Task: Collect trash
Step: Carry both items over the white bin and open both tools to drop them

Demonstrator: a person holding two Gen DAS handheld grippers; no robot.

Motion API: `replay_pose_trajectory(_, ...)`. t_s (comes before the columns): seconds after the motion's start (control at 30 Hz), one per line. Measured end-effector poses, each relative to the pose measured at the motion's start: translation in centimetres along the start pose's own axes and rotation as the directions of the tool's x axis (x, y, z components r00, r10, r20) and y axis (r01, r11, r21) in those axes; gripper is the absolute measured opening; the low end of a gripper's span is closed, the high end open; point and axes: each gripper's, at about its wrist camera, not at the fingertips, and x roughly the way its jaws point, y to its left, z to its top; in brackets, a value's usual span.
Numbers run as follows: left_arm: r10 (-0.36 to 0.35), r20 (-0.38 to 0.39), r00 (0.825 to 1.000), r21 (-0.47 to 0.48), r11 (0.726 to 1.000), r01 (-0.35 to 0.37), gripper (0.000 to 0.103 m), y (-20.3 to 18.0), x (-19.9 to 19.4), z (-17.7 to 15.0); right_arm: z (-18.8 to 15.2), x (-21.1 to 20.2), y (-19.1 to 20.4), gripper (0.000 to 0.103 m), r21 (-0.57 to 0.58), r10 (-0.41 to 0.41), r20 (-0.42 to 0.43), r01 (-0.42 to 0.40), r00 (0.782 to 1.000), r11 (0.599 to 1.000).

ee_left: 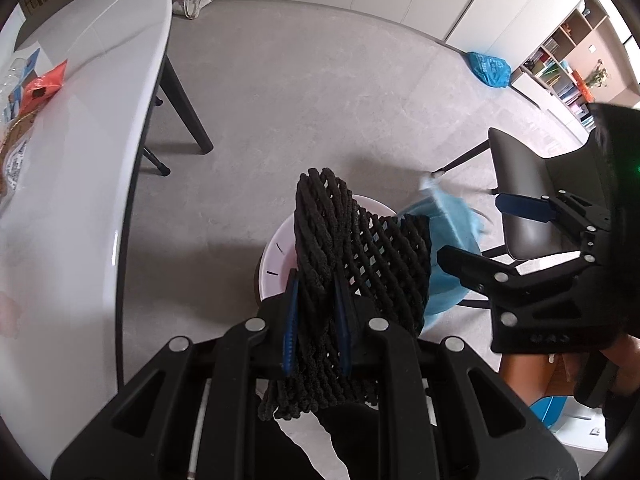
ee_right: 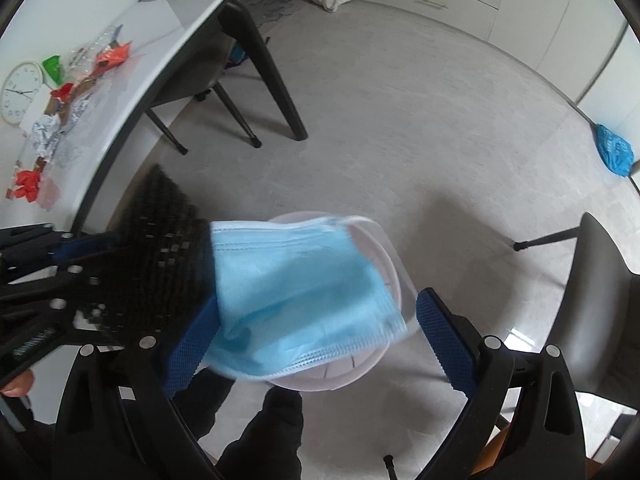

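Left gripper (ee_left: pixel 316 320), right gripper (ee_right: pixel 316 344) — black frames, blue ribbed pads, silver screws.

Black foam net (ee_left: pixel 344 248), blue mask (ee_right: pixel 296 300) above bin (ee_right: pixel 384 248)

Two grippers are seen, left (ee_left: pixel 316 320) and right (ee_right: pixel 316 344). One black net (ee_left: pixel 352 248), one blue mask (ee_right: pixel 296 300) and one white bin (ee_right: pixel 384 360) are counted. One table (ee_right: pixel 132 80), one clock (ee_right: pixel 20 92) and one blue bag (ee_right: pixel 614 150) are counted.
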Motion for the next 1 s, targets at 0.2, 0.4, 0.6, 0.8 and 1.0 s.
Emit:
replay_pose_trajectory(0.2,-0.001,-0.023,1.0,-0.002,1.0,0.001,0.016,-0.3,1.2,-0.1,0.3,-0.3,-0.2,0.096,0.022,0.068,0.007,-0.068,0.998,0.997)
replay_pose_trajectory(0.4,-0.043,-0.021,0.999,-0.037,0.998,0.042,0.062,-0.2,0.8,0.1,0.4,-0.7,-0.8,0.096,0.032,0.041,0.009,-0.041,0.999,0.999)
replay_pose_trajectory(0.6,-0.064,0.002,0.998,-0.074,0.995,0.064,0.075,0.1,-0.4,0.4,0.4,-1.7,-1.6,0.096,0.065,0.034,0.027,-0.036,0.999,0.997)
replay_pose_trajectory(0.8,-0.031,0.034,0.999,-0.065,0.997,0.033,0.082,0.3,-2.1,0.4,1.1,-4.3,-0.6,0.096,0.055,0.031,0.075,-0.035,0.997,0.998)
replay_pose_trajectory(1.0,0.045,0.097,0.994,-0.149,0.988,-0.03,0.086,4.3,-6.5,-0.9,2.7,-8.1,2.2,0.096,0.007,0.053,0.155,-0.054,0.986,0.999)
